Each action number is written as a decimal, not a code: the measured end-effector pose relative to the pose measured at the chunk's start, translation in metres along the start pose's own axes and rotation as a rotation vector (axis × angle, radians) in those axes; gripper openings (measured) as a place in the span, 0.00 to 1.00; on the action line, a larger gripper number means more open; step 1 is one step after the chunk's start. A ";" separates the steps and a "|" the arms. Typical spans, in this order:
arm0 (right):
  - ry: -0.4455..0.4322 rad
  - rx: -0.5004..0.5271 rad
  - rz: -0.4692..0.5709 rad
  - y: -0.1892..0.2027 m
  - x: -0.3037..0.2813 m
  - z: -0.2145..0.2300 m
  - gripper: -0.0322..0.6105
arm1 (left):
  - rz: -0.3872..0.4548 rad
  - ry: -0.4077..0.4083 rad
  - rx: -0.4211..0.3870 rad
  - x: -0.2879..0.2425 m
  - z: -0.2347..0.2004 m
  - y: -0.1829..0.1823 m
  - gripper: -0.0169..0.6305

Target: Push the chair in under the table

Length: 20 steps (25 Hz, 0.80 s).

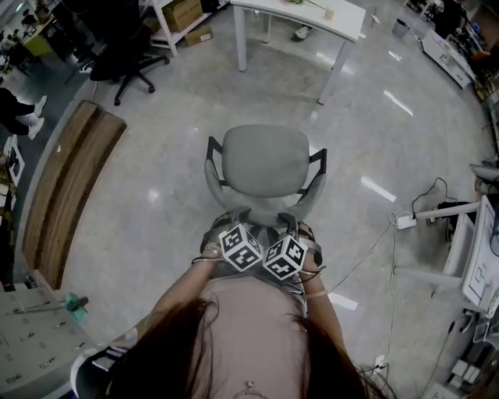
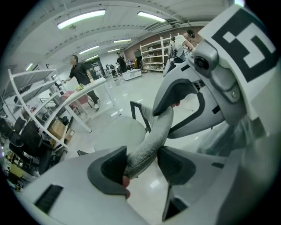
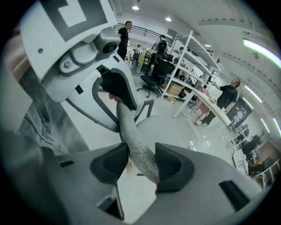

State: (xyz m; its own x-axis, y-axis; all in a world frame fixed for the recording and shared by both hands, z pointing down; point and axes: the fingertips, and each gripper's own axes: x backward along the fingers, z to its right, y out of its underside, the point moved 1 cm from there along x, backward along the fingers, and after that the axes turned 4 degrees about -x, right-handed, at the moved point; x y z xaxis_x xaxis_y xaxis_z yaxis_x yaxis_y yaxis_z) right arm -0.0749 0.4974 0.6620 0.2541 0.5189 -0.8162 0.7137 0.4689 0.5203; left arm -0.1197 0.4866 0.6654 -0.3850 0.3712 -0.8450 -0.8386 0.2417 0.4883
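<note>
A grey office chair (image 1: 265, 164) stands on the floor in front of me, its seat facing a white table (image 1: 300, 12) farther off. I stand behind its backrest (image 1: 257, 224). My left gripper (image 1: 234, 220) and right gripper (image 1: 290, 223) sit side by side over its top edge. In the left gripper view the grey fabric rim (image 2: 151, 140) runs between the jaws of the left gripper (image 2: 142, 165), leaning on one pad with a gap to the other. In the right gripper view the rim (image 3: 131, 136) crosses the right gripper (image 3: 141, 165) at a slant, and the jaws stand wide.
A black swivel chair (image 1: 125, 54) and a shelf with boxes (image 1: 183, 15) stand at the far left. A wooden bench (image 1: 70, 179) lies to the left. A cable and power strip (image 1: 405, 222) lie on the floor at the right. A person (image 2: 79, 72) stands by the table.
</note>
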 end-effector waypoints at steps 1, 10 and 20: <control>0.008 0.009 -0.002 0.000 -0.001 0.000 0.36 | 0.001 -0.002 -0.001 -0.001 -0.001 0.000 0.37; 0.036 0.008 0.019 -0.014 -0.015 0.010 0.36 | -0.009 -0.033 0.004 -0.009 -0.022 0.002 0.37; 0.030 0.012 0.019 -0.025 -0.030 0.036 0.36 | -0.013 -0.065 -0.009 -0.022 -0.048 -0.011 0.37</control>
State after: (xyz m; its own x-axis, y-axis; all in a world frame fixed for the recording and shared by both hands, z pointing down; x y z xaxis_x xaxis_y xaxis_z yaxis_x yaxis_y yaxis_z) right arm -0.0766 0.4444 0.6644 0.2478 0.5491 -0.7982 0.7171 0.4501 0.5322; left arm -0.1211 0.4324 0.6683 -0.3484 0.4260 -0.8350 -0.8469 0.2387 0.4751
